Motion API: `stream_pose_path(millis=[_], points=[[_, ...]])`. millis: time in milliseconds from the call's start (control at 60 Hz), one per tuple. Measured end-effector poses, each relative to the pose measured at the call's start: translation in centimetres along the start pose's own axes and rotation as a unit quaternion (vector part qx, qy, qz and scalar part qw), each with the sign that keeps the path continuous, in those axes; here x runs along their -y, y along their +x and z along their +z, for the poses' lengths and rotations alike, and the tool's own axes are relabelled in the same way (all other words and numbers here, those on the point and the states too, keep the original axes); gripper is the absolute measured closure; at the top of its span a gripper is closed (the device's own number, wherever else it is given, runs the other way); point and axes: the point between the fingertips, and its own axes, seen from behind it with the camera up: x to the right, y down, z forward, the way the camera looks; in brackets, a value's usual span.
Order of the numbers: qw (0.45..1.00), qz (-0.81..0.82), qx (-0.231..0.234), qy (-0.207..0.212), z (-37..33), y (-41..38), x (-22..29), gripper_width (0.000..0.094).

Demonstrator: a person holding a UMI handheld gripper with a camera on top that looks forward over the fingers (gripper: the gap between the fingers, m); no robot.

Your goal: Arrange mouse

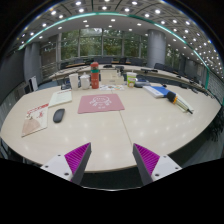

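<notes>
I see a wide, pale beige table spreading out ahead of me. A pink mouse pad lies flat near its middle, with a dark mouse well to its left on the bare top. A white keyboard sits beyond the mouse, a printed booklet further left. A red bottle stands upright behind the pad.

Mouse: small, dark, oval, flat on my counter, left of pink mat, well beyond jaws.
</notes>
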Motion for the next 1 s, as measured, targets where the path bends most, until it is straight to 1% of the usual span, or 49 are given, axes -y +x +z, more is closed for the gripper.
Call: stream_pose_path(millis=[50,133,267,333,417,500,600,667,700,733,817,933,1000], points=[[1.0,-0.002,0.024,-0.006,1.6,-4.7,-0.2,0.0082],[0.999,0.001,0.05,-0.009,4.1,-11.4,0.5,0.0079],[0.996,-0.009,0.085,0.001,8.9,-20.7,3.8,0.0083],[0.995,-0.023,0.091,0.014,11.7,-24.0,5.7,0.0084],[0.995,-0.034,0.095,0.019,15.1,-27.1,7.3,0.0102],[0.995,-0.039,0.091,0.017,18.5,-28.8,8.3,0.013],[0.996,-0.039,0.08,-0.003,21.7,-29.3,8.0,0.0241],[0.996,-0.044,0.071,-0.012,22.9,-29.1,7.7,0.034],[0.997,-0.047,0.067,-0.015,23.4,-28.8,7.4,0.0417],[0.996,-0.049,0.069,-0.01,23.5,-28.9,7.6,0.0459],[0.995,-0.06,0.078,-0.01,23.4,-29.0,7.4,0.049],[0.993,-0.074,0.087,-0.013,23.4,-29.1,7.5,0.0568],[0.993,-0.075,0.091,-0.014,23.1,-29.0,8.0,0.0593]])
